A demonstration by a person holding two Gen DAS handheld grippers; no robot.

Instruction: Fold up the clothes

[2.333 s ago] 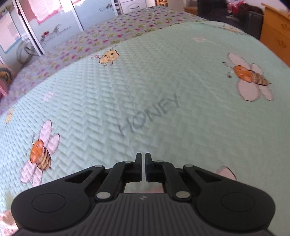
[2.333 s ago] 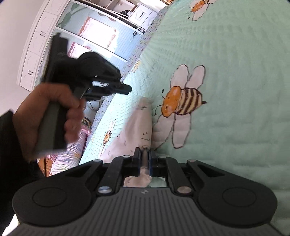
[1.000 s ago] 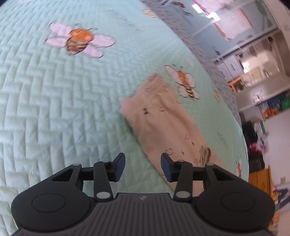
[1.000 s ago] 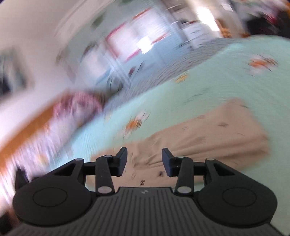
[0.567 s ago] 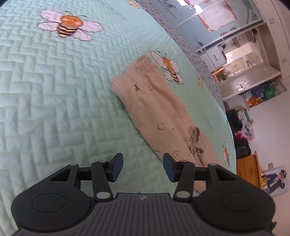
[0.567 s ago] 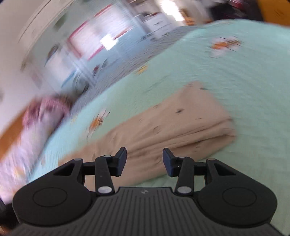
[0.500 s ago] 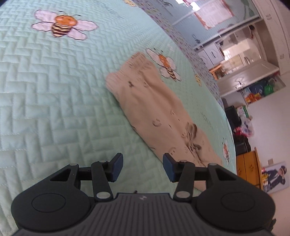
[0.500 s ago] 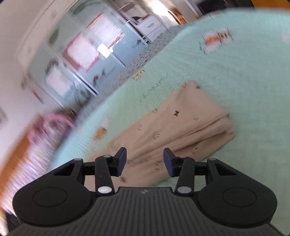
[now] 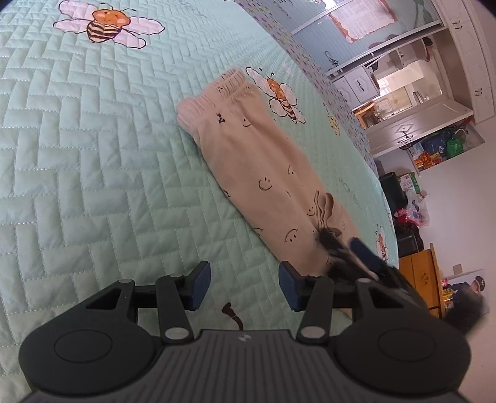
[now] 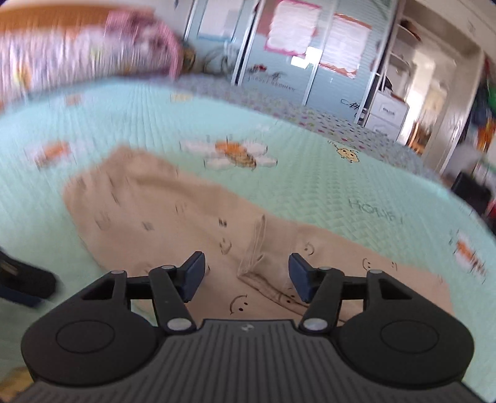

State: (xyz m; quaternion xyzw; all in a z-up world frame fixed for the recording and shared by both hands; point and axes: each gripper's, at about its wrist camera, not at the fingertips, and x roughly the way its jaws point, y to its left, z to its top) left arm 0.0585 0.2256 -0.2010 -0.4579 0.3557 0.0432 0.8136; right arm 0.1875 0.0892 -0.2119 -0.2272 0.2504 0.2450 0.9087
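Note:
Beige trousers (image 9: 254, 167) printed with small smiley faces lie folded lengthwise on the mint quilted bedspread (image 9: 93, 173), waistband at the far end. My left gripper (image 9: 243, 285) hovers open over the bedspread just beside the trousers' near long edge, nothing between its fingers. My right gripper (image 10: 246, 272) hangs low over the trousers (image 10: 173, 210), its jaws opening; a raised crease of cloth (image 10: 257, 245) lies below and ahead of the gap, untouched by the pads. In the left wrist view the right gripper (image 9: 356, 251) shows blurred over the wrinkled part.
Sliding wardrobe doors (image 10: 285, 55) stand beyond the bed's flowered border. A pink patterned bundle (image 10: 93, 49) lies at the bed's far left. A wooden cabinet (image 9: 418, 269) and a seated person (image 9: 468, 307) are past the bed's edge. Bee prints (image 9: 105, 24) dot the bedspread.
The right gripper let go of the cloth, swung and rolled across the bed, and now sits low over the trousers' creased middle with wider jaws. The left gripper opened and barely shifted.

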